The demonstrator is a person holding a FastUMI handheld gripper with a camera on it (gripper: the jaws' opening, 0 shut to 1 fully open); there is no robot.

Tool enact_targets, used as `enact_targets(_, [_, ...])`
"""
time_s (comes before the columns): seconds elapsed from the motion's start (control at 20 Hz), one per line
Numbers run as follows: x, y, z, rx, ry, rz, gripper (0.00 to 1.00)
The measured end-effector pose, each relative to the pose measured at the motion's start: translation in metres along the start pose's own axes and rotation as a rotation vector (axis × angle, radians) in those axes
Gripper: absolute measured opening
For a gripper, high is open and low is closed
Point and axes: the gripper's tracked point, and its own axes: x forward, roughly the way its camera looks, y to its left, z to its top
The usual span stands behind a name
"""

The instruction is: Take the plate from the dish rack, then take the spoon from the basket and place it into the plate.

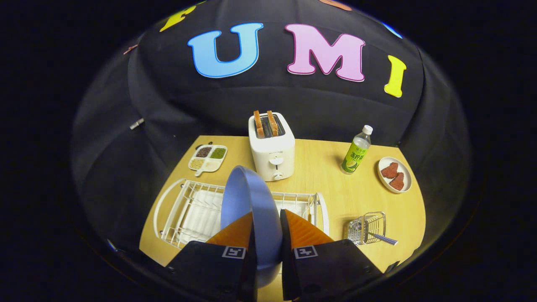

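While your claw (267, 218) pinches the blue plate (247, 201) on edge above the dish rack (188, 214), beware: a thin rim grip may slip or swing it into the toaster (272, 151). The spoon (381, 238) waits in the basket (367, 228) on the tabletop (327, 184).

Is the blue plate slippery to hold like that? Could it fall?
Maybe. The blue plate looks smooth and glossy, so it could slide a little. The gripper pinches it on edge with a finger on each face, above the dish rack, so it might swing or tilt. It looks stiff, and would likely chip or crack if dropped.
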Motion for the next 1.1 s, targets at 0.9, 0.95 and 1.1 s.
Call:
enact_targets(0.9, [-0.128, -0.133, -0.189, 0.414, 0.150, 0.294, 0.27])
enact_targets(0.95, [-0.123, -0.135, -0.201, 0.427, 0.164, 0.298, 0.26])
enact_targets(1.1, [-0.102, -0.154, -0.230, 0.408, 0.180, 0.278, 0.26])
